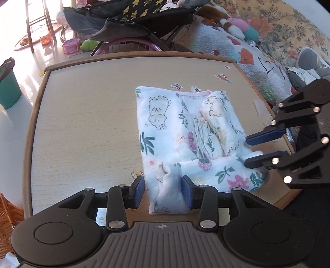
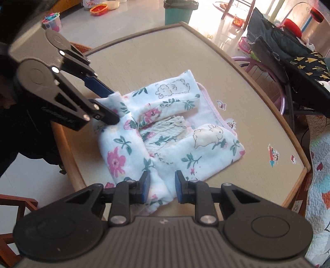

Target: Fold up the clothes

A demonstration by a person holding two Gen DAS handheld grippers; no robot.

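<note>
A white garment [image 1: 175,132] [image 2: 175,140] printed with flowers and bears lies partly folded on the beige table [image 1: 82,113] [image 2: 144,53], its sleeves turned in over the middle. My left gripper [image 1: 163,191] is shut on a bunched fold at the garment's near edge. In the right wrist view the left gripper [image 2: 113,107] comes in from the upper left and pinches a raised corner. My right gripper [image 2: 162,186] is shut on another bunch of the same hem. In the left wrist view the right gripper [image 1: 247,150] sits at the garment's right edge.
Small stickers [image 1: 222,77] [image 2: 273,157] dot the tabletop. A green bin [image 1: 8,90] [image 2: 178,12] stands on the floor. A black bag on a pink-framed stand [image 1: 132,18] [image 2: 288,61] is behind the table. A quilted bed with plush toys [image 1: 237,28] runs along the right.
</note>
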